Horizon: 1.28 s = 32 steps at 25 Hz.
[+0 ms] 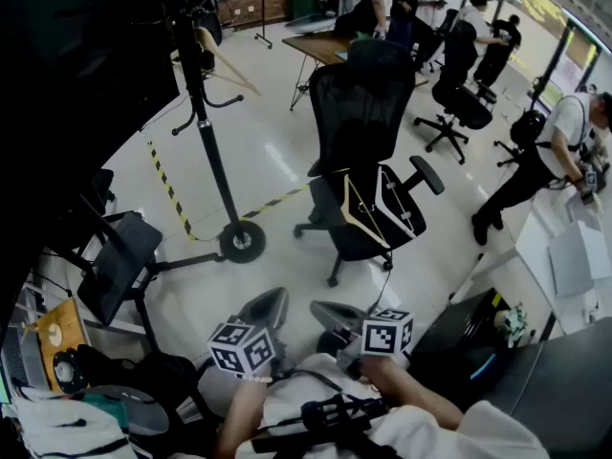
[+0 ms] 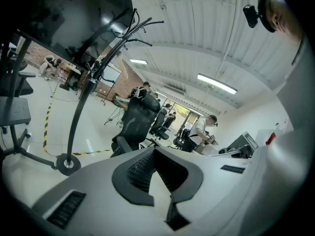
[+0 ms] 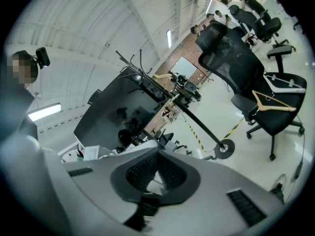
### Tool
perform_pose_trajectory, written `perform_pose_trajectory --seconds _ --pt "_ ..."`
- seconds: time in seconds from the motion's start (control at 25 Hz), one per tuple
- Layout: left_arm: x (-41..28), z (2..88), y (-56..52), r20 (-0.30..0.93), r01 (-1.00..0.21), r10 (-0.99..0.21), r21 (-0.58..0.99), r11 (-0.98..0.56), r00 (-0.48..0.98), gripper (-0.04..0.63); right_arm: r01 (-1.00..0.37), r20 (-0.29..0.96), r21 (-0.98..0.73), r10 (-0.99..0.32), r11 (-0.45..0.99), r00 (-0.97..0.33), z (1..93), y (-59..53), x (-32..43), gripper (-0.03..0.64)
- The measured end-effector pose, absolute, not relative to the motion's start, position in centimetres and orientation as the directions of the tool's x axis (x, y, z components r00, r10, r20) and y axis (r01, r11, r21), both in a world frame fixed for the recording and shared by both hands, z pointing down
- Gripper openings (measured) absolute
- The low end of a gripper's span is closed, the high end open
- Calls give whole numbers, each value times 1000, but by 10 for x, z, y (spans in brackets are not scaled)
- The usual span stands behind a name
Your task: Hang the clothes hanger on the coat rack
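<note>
A wooden clothes hanger (image 1: 368,214) lies on the seat of a black office chair (image 1: 356,113); it also shows in the right gripper view (image 3: 273,103). The black coat rack (image 1: 207,122) stands left of the chair on a round base (image 1: 241,242), and another wooden hanger (image 1: 226,61) hangs from it. Both grippers are held low and close to my body, well short of the chair. My left gripper (image 1: 265,308) is shut with nothing in it, and so is my right gripper (image 1: 334,315). In the left gripper view the rack pole (image 2: 79,113) rises at the left.
Yellow-black tape (image 1: 172,194) crosses the floor by the rack base. A black folding stand (image 1: 120,258) is at the left, with bags and clutter (image 1: 57,347) below it. Several people work at desks and chairs at the back right (image 1: 449,36). A desk with dark equipment (image 1: 478,347) is at my right.
</note>
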<state>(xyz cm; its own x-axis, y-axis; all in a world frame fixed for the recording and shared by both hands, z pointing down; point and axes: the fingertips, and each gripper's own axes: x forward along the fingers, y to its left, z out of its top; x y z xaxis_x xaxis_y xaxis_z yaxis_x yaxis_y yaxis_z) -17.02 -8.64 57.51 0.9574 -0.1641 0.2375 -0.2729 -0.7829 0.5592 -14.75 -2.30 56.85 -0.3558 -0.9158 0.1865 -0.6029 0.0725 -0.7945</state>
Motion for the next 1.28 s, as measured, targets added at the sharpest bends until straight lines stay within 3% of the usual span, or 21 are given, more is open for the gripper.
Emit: perform_pose_trajectory --seconds 0.6,1.28 --pt "-170 577 -88 236 -265 -155 563 -783 959 -12 -605 192 -793 -916 66 -351 570 -23 -147 -2" --pt "-123 585 -56 270 -188 -37 560 -807 962 -12 -584 193 -812 -950 -14 -246 574 1 -104 -2"
